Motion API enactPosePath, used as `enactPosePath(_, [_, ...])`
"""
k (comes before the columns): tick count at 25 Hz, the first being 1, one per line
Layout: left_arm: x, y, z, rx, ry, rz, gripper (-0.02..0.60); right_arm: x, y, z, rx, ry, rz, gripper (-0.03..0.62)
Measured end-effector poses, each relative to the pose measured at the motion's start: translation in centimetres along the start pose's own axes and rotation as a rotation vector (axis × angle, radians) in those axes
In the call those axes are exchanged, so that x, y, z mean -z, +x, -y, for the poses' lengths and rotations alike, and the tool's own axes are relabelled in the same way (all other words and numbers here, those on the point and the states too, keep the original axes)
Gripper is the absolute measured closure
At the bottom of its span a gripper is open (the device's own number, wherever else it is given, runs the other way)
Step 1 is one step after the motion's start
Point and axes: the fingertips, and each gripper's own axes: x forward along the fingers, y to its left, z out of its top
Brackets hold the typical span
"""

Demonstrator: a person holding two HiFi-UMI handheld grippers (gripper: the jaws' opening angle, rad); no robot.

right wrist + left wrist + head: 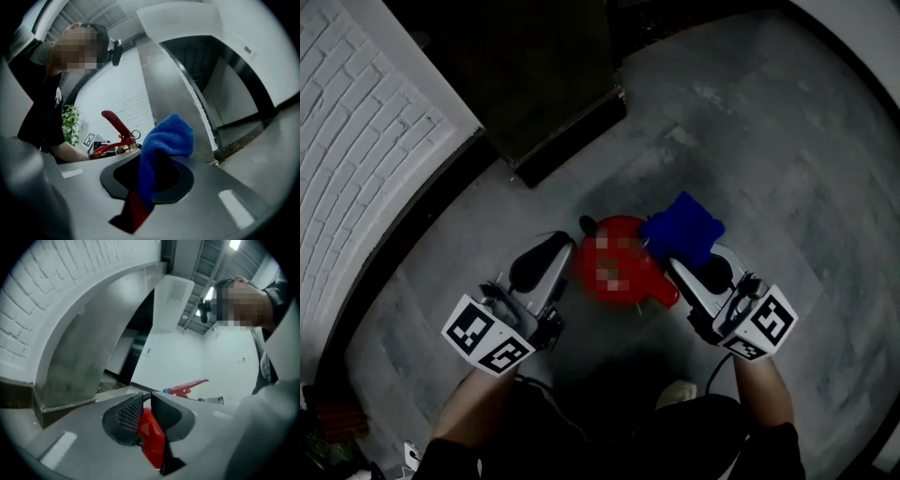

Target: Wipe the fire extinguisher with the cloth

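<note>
Noting fire extinguisher [654,281] standing on floor [769,141] at centre of head view, left tool [553,255] at its 9 o'clock narrow and empty, right tool [680,262] at 3 o'clock clamped on limp blue cloth [682,230]; judged heavy, rigid, slick-painted, best steadied at top handle [114,125].

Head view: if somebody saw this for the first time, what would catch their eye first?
The red fire extinguisher stands out most, at the middle of the head view against the dim grey floor. Right beside its top, the bright blue cloth is pinched in the right tool. A white brick wall fills the upper left corner.
</note>
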Motion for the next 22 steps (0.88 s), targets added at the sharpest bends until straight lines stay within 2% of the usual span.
enactPosePath(2, [-0.4, 0.0, 1.0, 0.025, 0.026, 0.017, 0.531, 0.7, -0.6, 0.6, 0.031, 0.075, 0.061, 0.534])
enactPosePath(4, [-0.6, -0.2, 1.1, 0.023, 0.006, 0.033, 0.531, 1.2, -1.0, 0.8, 0.05, 0.119, 0.113, 0.536])
enactPosePath(7, [-0.3, -0.4, 1.0, 0.006, 0.015, 0.022, 0.531, 2.2, -1.6, 1.3, 0.068, 0.17, 0.141, 0.536])
enactPosePath(14, [1.5, -0.3, -0.8, -0.02, -0.044, -0.006, 0.529, 7.4, -2.4, 2.5, 0.134, 0.247, 0.101, 0.536])
enactPosePath(19, [2.8, -0.3, -0.4, 0.003, 0.014, -0.057, 0.529, 12.1, -2.7, 3.7, 0.236, 0.293, 0.012, 0.534])
enactPosePath(22, [3.1, -0.6, -0.2, 0.012, 0.007, -0.068, 0.528, 14.6, -2.7, 4.5, 0.264, 0.326, -0.026, 0.534])
